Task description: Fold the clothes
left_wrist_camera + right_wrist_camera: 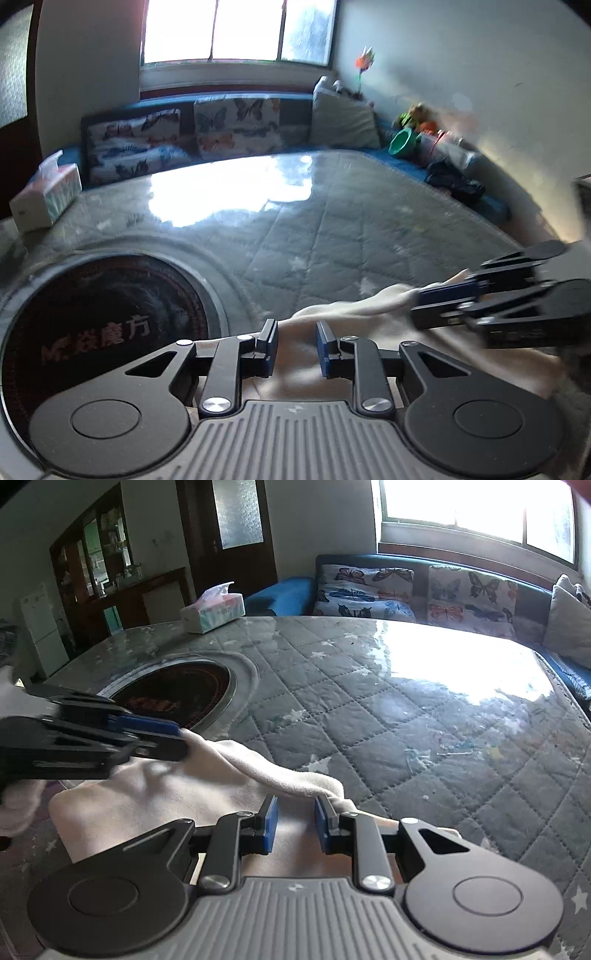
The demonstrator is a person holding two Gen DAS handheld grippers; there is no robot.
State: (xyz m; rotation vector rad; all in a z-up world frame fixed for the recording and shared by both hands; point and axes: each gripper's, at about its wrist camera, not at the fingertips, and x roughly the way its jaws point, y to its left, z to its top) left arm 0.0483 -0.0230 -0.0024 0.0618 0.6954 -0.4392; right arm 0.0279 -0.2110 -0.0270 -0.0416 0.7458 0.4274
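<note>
A cream-white garment [155, 794] lies at the near edge of the quilted grey table cover [406, 716]; it also shows in the left wrist view [351, 314]. My left gripper [295, 345] hovers over the cloth with its blue pads apart; in the right wrist view [177, 738] its tips touch a raised fold. My right gripper [295, 823] is also over the cloth with its pads apart; in the left wrist view [424, 302] its tips sit at the cloth's raised edge. Whether either one pinches cloth is unclear.
A round black cooktop [177, 698] is set into the table to the left. A tissue box [214, 609] stands at the far left edge. A blue sofa with butterfly cushions [229, 125] runs behind, with toys and a green bowl [404, 142] at its right end.
</note>
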